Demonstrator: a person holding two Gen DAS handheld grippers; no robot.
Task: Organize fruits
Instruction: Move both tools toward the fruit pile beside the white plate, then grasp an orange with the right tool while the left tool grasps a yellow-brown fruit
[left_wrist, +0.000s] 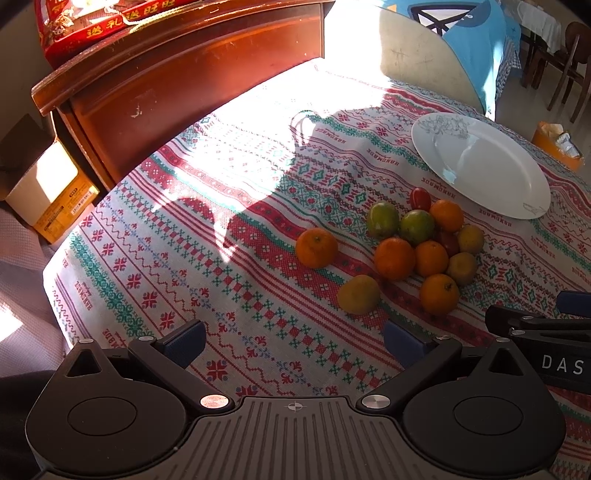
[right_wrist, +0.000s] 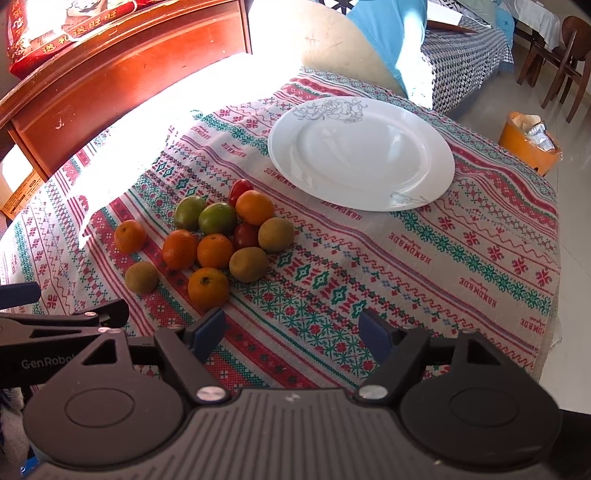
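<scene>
A home's dining area: a surface under an embroidered tablecloth (right_wrist: 424, 258), a dark wooden cabinet (left_wrist: 177, 85) bearing a red gift box (left_wrist: 92, 22), wooden dining chairs (right_wrist: 561, 55) on tiled floor, sunlight streaming across.

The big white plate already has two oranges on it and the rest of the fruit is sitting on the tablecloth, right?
Not quite. The white plate has nothing on it yet; the right wrist view shows it bare. All the fruit, oranges included, is sitting on the tablecloth beside the plate.
</scene>
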